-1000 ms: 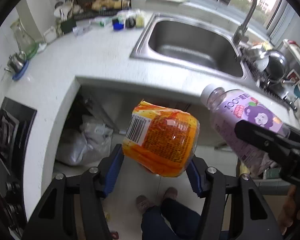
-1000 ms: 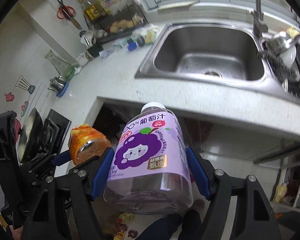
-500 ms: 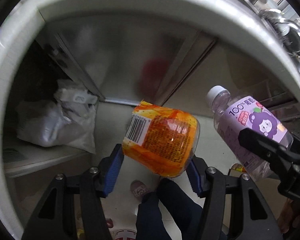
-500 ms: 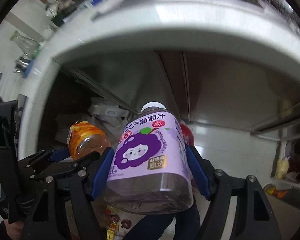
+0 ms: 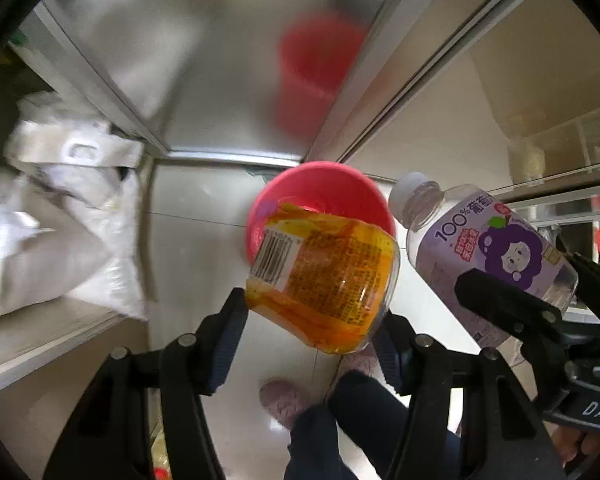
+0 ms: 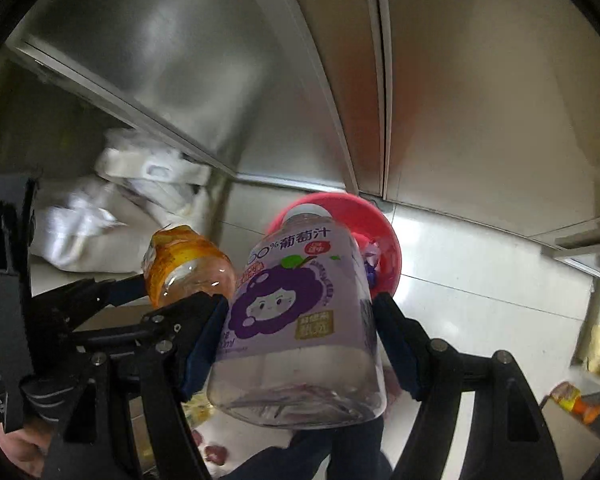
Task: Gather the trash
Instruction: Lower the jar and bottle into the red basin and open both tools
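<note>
Gripping an orange bottle (image 5: 324,276), the left gripper (image 5: 310,336) points down at the floor (image 5: 188,248), its jaws clamped on the bottle's sides. The bottle lies tilted across the blue pads, barcode side up (its far end overlaps the near rim of the bin in this view). That red bin (image 5: 320,196) stands on the floor at the foot of the steel cabinet doors (image 5: 204,60), and it serves here as the landmark.

Right of the bin in the left wrist view, the right gripper (image 6: 300,340) holds a purple bottle (image 6: 300,304), jaws clamped on its body, white cap pointing toward the bin. In the right wrist view this bottle covers most of the bin, with only the rim (image 6: 384,236) showing behind and to the right of it. The orange bottle appears there to the left of the bin, just beside the purple one.

Left of the bin, white bags (image 5: 56,216) sit on a low shelf inside an open cabinet. Nearer than the bin, a person's dark trouser legs (image 5: 352,424) and pink slippers (image 5: 284,400) show on the floor. Some small packets (image 6: 576,400) lie far to the right of the bin.
</note>
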Demonstrator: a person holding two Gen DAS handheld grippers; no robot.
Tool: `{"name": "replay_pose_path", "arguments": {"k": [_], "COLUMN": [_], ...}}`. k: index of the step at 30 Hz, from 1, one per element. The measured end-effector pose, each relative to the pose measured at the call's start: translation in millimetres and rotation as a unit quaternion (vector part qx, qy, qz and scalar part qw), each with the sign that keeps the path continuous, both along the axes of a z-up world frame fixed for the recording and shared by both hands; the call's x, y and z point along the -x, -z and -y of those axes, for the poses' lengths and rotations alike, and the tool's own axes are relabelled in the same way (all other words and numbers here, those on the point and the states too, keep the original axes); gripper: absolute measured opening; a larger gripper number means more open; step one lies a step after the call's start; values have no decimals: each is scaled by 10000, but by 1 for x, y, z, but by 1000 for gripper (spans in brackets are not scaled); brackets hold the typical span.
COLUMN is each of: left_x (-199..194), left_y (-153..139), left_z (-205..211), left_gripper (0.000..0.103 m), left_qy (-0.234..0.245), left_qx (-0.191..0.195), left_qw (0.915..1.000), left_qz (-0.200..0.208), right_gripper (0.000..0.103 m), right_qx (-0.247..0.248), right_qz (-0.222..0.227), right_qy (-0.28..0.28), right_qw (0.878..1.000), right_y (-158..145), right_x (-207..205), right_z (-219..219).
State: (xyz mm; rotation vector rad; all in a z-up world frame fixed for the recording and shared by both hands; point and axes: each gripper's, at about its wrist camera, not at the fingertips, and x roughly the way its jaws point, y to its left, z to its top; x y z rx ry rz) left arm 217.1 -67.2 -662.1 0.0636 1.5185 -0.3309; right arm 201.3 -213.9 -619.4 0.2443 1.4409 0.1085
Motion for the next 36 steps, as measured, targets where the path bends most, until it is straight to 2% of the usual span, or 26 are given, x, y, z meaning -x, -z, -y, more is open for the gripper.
{"name": "replay_pose_path", "arguments": {"k": [2,8,14,22,24,27,31,36], "left_x": [-4,-9,-10,-14,-13,-14,-14,-8], "left_y": [34,98,142,166,167,171,169,151], "left_z": [1,9,9,10,13,12,6,1], "left_gripper": [57,57,57,58,64,80,83,87], "left_qy": [-35,-57,103,116,181,225,308,440], "left_qx": [51,88,26,-8,-34,-188,-277,-447], "left_qw": [10000,9999,9999,9999,9998,9995,9990,9977], "left_qz": [48,85,104,2,24,102,137,257], "right_gripper": [71,71,71,72,72,72,72,92], "right_qx": [14,184,320,304,275,364,137,108], "right_qz": [58,96,160,73,59,53,-22,118], "right_qy": [-86,-250,-364,-269,-305,-344,-320,-417], "right_qw": [9999,9995,9987,9992,9991,9987,9994,9990], "right_y": [30,96,126,152,153,152,155,140], "right_x": [-2,-6,-10,-11,-9,-7,-4,0], "right_z": [2,6,10,18,20,22,33,35]}}
